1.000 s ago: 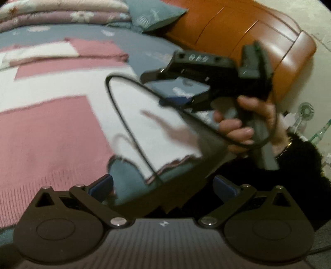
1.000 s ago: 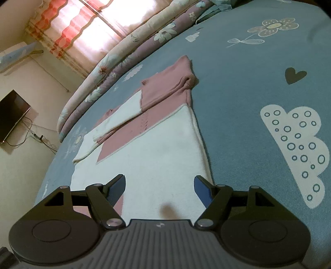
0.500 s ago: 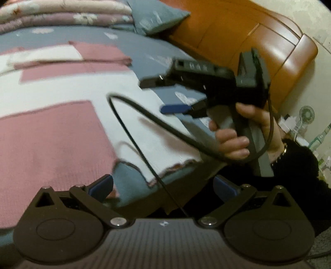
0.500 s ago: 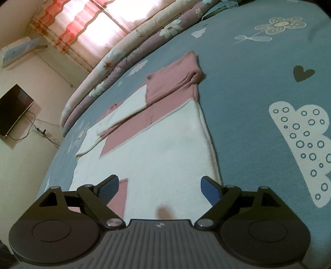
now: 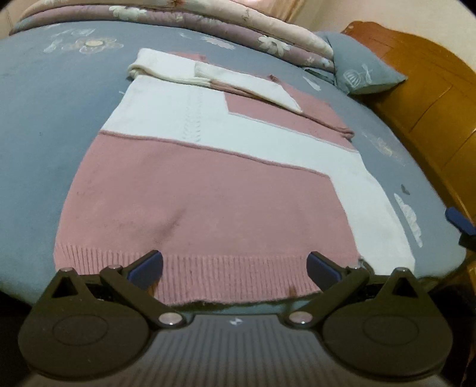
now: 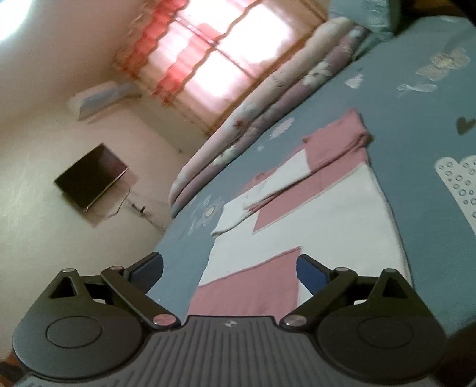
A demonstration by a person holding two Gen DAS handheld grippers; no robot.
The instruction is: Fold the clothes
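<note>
A pink and white knitted sweater [image 5: 208, 190] lies flat on the blue bed sheet [image 5: 44, 143], its sleeves folded across the top. My left gripper [image 5: 235, 266] hovers open over the ribbed pink hem at the near edge, with nothing between its fingers. In the right wrist view the same sweater [image 6: 312, 214] stretches away from my right gripper [image 6: 229, 269], whose jaws are still opening above the hem corner and grip nothing. One blue fingertip of the right gripper [image 5: 459, 221] shows at the right edge of the left wrist view.
A rolled floral quilt [image 5: 208, 23] and a blue pillow [image 5: 363, 68] lie along the far side of the bed. An orange wooden headboard [image 5: 431, 98] rises on the right. A wall television [image 6: 90, 175], an air conditioner [image 6: 101, 99] and a curtained window [image 6: 226, 56] stand beyond the bed.
My left gripper has swung left from the right hand onto the sweater's hem. My right gripper has risen and tilted up, its jaws spreading wider.
</note>
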